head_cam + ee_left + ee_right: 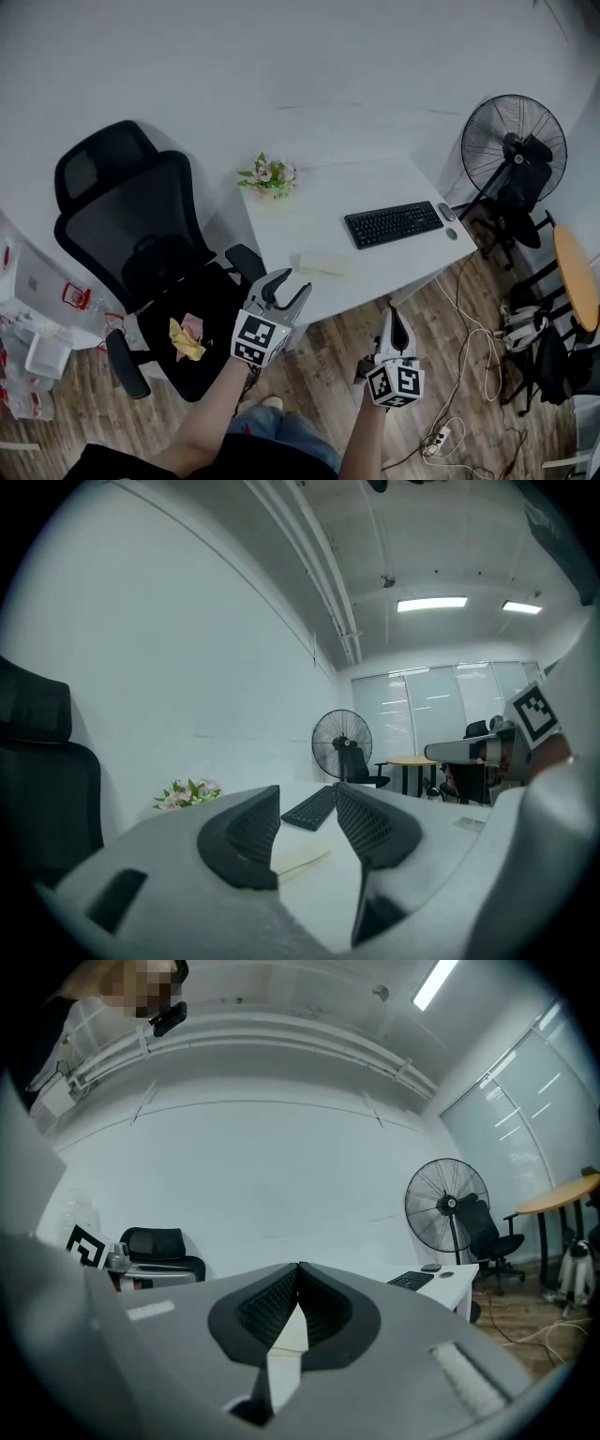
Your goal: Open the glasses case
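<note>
Open desk (314, 220) between flowers (268, 176) and keyboard (394, 224), chair (150, 253) crowding left edge

L gripper (289, 287), lower centre of head view: light-grey shell, black ribbed pads (251, 834), cube (260, 339) w/ black-white square markers. R gripper (392, 317), lower right of centre: same build, marker cube (395, 384). Person: black top (141, 464) at bottom edge, blue jeans (286, 429).

Desk (375, 267) white. Keyboard (394, 224) black. Glasses case (323, 263) pale cream, plain. Flowers (269, 175) pink-white, green leaves. Office chair (141, 230) black, mesh back. Cloth (186, 338) on seat yellow and pink. Fan (514, 145) black. Floor (328, 349) brown wood planks. Round table (574, 272) tan. Left gripper (292, 282), right gripper (394, 315) light grey; cubes black-and-white square markers; pads (251, 832) black, ribbed.
</note>
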Demonstrator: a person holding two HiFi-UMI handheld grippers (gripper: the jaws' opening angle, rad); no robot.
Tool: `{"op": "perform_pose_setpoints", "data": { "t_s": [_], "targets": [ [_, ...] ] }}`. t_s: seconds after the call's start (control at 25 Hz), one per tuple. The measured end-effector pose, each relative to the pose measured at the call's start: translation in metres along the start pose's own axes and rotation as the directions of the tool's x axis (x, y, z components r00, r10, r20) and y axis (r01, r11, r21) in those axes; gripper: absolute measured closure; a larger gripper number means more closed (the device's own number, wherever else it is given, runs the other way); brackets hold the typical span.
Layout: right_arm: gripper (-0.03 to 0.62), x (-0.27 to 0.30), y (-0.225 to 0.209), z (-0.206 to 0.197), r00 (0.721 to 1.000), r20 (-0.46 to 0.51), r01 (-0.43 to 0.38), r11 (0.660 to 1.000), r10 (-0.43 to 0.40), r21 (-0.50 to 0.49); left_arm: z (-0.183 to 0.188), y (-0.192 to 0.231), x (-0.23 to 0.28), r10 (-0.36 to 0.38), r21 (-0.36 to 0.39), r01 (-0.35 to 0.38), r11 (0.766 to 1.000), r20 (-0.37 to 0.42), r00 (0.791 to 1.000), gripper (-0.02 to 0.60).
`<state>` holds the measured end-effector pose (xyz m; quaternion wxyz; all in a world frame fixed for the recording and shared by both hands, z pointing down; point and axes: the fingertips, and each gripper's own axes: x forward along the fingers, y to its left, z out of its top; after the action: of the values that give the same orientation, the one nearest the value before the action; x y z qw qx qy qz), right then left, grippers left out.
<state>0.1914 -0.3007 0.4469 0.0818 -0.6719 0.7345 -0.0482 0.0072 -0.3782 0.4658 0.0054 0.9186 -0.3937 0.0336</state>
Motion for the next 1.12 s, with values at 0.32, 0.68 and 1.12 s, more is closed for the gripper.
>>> {"op": "perform_pose_setpoints", "data": {
  "t_s": [0.32,0.68,1.12],
  "targets": [
    [0.583,0.021,-0.005,0.015,0.999,-0.002,-0.042,0.999,0.042,-0.011,0.009,0.001,0.016,0.021,0.004,-0.021,1.000,-0.007,1.000,0.387],
    [0.583,0.044,-0.023,0.007,0.996,-0.039,-0.087,0.996,0.085,-0.033,-0.005,-0.007,0.062,-0.005,0.050,0.009,0.999,-0.066,0.998,0.387],
    [0.583,0.071,-0.049,-0.014,0.991,-0.093,-0.100,0.995,0.098,-0.013,-0.069,-0.029,0.143,-0.047,0.462,0.232,0.856,-0.378,0.925,0.393]
  ]
}}
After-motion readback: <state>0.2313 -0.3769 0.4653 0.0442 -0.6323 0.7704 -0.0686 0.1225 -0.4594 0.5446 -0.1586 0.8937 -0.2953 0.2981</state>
